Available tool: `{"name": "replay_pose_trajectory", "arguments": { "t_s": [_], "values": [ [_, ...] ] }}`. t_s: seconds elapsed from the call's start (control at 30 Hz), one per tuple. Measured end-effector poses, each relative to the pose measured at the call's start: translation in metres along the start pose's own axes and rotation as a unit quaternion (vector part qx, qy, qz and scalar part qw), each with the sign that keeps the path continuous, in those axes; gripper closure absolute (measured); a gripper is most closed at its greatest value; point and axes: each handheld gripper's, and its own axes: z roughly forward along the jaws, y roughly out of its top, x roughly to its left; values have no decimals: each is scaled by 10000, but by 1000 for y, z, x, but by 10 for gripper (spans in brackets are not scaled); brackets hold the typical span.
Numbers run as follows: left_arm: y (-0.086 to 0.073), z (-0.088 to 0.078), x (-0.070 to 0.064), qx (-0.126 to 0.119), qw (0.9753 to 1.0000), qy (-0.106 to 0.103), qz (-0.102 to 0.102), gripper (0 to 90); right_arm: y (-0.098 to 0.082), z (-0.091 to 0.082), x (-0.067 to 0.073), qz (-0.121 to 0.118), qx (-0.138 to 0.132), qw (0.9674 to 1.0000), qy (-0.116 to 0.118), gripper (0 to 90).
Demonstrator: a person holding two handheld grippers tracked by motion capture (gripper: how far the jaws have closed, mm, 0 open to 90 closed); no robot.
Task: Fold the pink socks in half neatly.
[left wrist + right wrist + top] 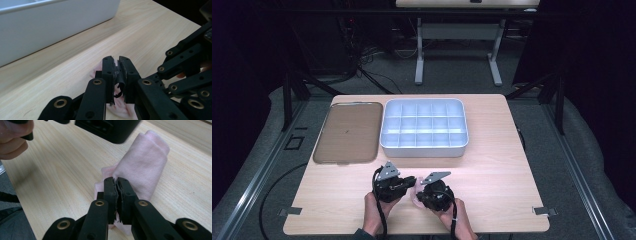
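A brown tray lies at the far left of the table, with a white divided box beside it. Near the front edge, a pink cloth is pinched by the left gripper and the right gripper, both clamped onto it.

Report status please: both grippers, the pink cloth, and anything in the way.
Left gripper shut on pink cloth. Right gripper shut on it too. Cloth on table. Nothing in the way.
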Motion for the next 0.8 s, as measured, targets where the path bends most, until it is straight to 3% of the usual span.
{"name": "replay_pose_trajectory", "arguments": {
  "t_s": [0.13, 0.17, 0.33, 0.5, 0.63, 0.8],
  "values": [
    [5, 9, 0, 172, 9998, -98, 23, 831, 0, 1, 0, 14, -33, 10000, -4, 865],
    [6, 17, 1, 382, 9992, -27, 111, 835, -1, 1, 1, 20, -78, 10000, -12, 865],
    [-1, 29, 7, 716, 9972, 149, 166, 870, -1, 1, 2, 3, -41, 10000, 10, 865],
    [-5, 29, 10, 734, 9971, 156, 87, 897, 0, 1, 1, -96, 31, 9999, -11, 863],
    [-6, 29, 10, 752, 9969, 180, 144, 899, 1, -2, 4, -175, 93, 9997, -105, 856],
    [-8, 29, 10, 716, 9972, 187, 113, 900, -2, -4, 1, -59, 84, 9999, -51, 849]
  ]
}}
